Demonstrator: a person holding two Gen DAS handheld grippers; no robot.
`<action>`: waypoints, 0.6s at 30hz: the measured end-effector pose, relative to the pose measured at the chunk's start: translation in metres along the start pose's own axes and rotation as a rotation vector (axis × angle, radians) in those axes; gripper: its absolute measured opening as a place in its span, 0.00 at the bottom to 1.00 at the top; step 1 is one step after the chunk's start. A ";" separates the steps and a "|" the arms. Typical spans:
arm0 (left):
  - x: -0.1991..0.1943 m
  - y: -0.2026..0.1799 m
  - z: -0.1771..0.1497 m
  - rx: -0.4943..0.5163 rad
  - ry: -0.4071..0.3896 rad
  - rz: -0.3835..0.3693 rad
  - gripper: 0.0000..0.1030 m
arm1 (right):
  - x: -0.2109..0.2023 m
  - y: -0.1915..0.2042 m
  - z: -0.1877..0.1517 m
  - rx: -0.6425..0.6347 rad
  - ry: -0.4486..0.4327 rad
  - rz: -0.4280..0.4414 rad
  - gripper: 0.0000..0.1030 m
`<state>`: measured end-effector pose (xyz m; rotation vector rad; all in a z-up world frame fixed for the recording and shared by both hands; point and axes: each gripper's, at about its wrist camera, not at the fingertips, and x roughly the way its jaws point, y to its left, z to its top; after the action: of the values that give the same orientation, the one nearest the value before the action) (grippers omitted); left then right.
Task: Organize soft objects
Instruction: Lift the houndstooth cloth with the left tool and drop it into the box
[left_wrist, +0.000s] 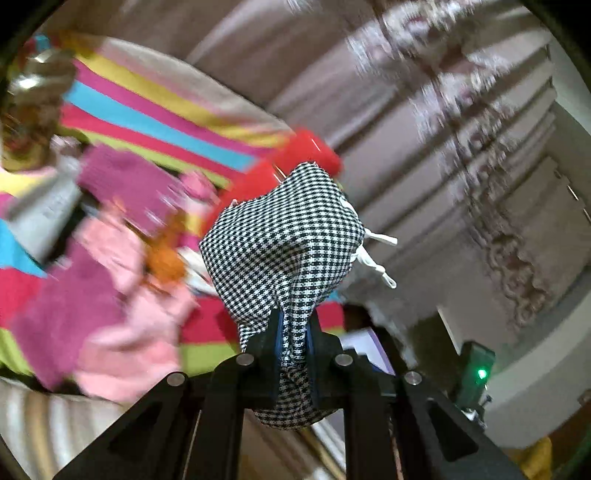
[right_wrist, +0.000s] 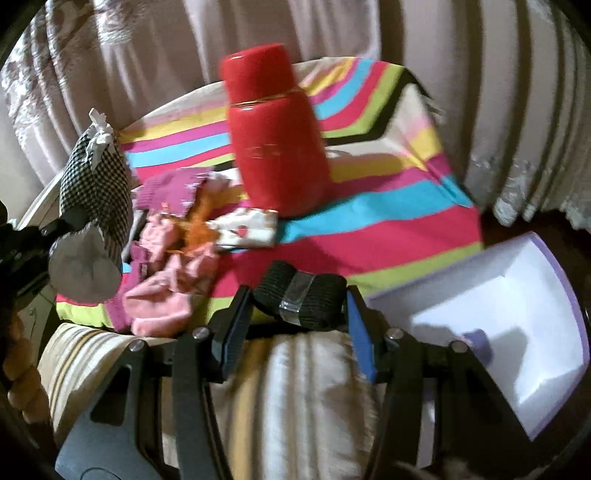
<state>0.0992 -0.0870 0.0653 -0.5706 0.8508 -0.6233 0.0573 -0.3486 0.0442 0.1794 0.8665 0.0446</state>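
The left gripper (left_wrist: 293, 328) pinches the houndstooth drawstring pouch (left_wrist: 288, 236) aloft – presumably bound for the white box (right_wrist: 491, 325) – while the right gripper (right_wrist: 295, 314), jaws spread, straddles the black taped fabric roll (right_wrist: 301, 297) on the striped cloth (right_wrist: 388, 218).

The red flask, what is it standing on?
The red flask stands on a striped cloth in pink, blue, yellow and green. A white fabric piece with hearts lies by its base. Whatever is beneath the cloth is covered.
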 end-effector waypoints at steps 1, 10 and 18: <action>0.007 -0.006 -0.003 0.004 0.021 -0.008 0.12 | -0.003 -0.008 -0.001 0.009 0.000 -0.015 0.53; 0.057 -0.075 -0.050 0.097 0.203 -0.087 0.12 | -0.043 -0.097 -0.012 0.121 -0.014 -0.178 0.53; 0.082 -0.105 -0.067 0.120 0.285 -0.139 0.12 | -0.065 -0.137 -0.020 0.184 -0.023 -0.245 0.54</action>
<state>0.0577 -0.2300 0.0590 -0.4399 1.0380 -0.8911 -0.0049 -0.4878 0.0561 0.2445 0.8641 -0.2666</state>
